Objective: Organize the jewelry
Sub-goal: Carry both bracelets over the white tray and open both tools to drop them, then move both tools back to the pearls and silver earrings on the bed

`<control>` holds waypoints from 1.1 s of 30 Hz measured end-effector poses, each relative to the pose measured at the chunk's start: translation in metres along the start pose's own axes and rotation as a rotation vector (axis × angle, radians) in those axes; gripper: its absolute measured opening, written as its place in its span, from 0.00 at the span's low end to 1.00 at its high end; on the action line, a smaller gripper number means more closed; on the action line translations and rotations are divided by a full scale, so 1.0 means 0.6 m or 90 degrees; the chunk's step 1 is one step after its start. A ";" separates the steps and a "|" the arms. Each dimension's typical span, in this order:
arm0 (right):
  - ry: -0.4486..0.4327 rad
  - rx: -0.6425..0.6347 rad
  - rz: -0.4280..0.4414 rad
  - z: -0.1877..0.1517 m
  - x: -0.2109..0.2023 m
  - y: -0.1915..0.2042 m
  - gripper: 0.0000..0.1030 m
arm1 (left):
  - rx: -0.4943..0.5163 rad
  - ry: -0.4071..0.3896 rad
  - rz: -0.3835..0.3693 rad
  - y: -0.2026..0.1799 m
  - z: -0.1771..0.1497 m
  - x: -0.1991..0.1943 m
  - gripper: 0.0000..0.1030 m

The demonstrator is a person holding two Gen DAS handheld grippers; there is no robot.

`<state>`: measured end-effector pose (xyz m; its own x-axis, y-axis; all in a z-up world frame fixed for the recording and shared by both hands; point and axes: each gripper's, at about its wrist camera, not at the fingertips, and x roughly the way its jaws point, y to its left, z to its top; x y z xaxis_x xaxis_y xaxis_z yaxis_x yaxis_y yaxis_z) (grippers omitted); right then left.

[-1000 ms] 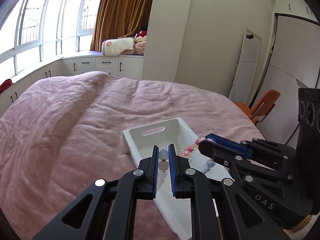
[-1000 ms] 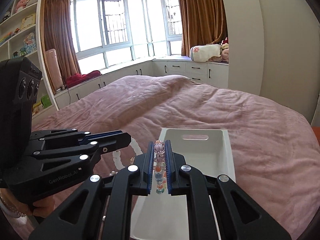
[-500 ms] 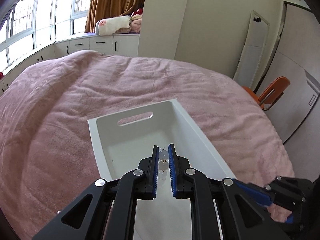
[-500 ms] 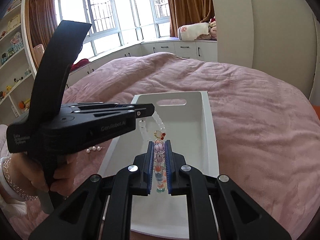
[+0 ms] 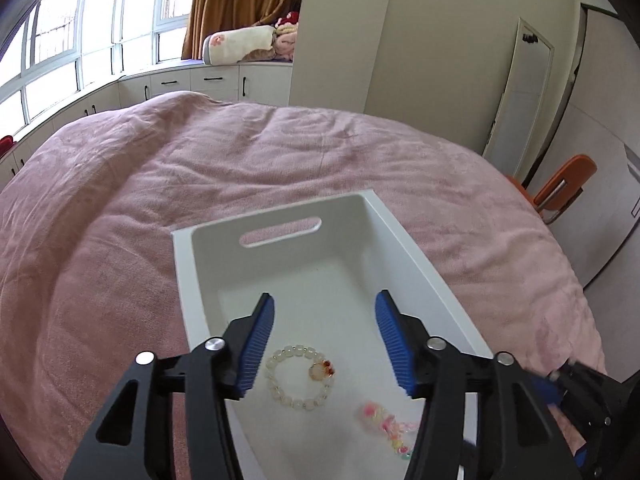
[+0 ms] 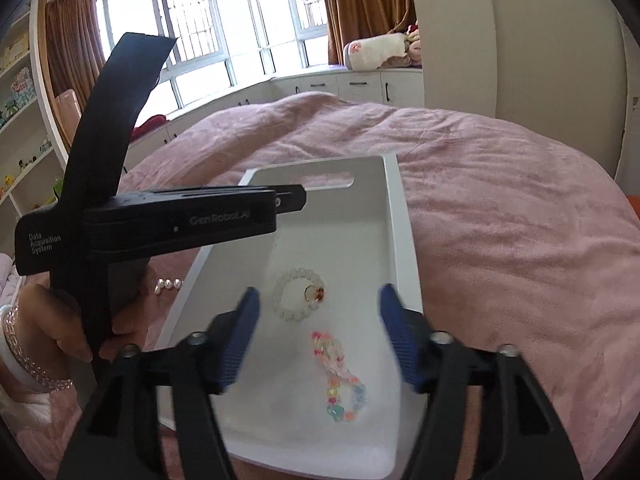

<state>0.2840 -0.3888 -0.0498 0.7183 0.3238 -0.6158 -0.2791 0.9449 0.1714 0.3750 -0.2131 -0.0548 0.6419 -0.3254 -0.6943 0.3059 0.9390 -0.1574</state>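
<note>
You have one white tray [image 6: 402, 240] on the bed, with two bracelets in it: one pale beaded bracelet [image 6: 299, 295], one multicoloured bracelet [image 6: 338, 376]. Left of the tray lie pearls [image 6: 169, 285], count unclear.

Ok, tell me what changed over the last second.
Both grippers came down over the white tray and let go. The left gripper is opening; its white bead bracelet now lies on the tray floor. The right gripper is opening too; its colourful bead bracelet lies beside the white one. The tray stayed put on the pink blanket.
</note>
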 end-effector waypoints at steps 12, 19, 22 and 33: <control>-0.124 -0.009 0.061 0.040 -0.089 0.074 0.92 | -0.078 -0.126 0.045 0.137 -0.027 -0.212 0.84; -0.125 -0.131 0.108 0.023 -0.085 0.200 0.92 | -0.075 -0.124 0.119 0.226 -0.137 -0.313 0.86; -0.106 -0.165 0.126 0.012 -0.075 0.244 0.92 | -0.103 -0.119 0.124 0.264 -0.182 -0.339 0.86; -0.019 -0.218 0.150 -0.055 -0.020 0.351 0.91 | -0.082 -0.107 0.088 0.303 -0.298 -0.376 0.86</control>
<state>0.1954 -0.1952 -0.0314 0.6268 0.5350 -0.5664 -0.6299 0.7758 0.0357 0.1603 0.0510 -0.0524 0.7829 -0.1973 -0.5900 0.1218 0.9786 -0.1656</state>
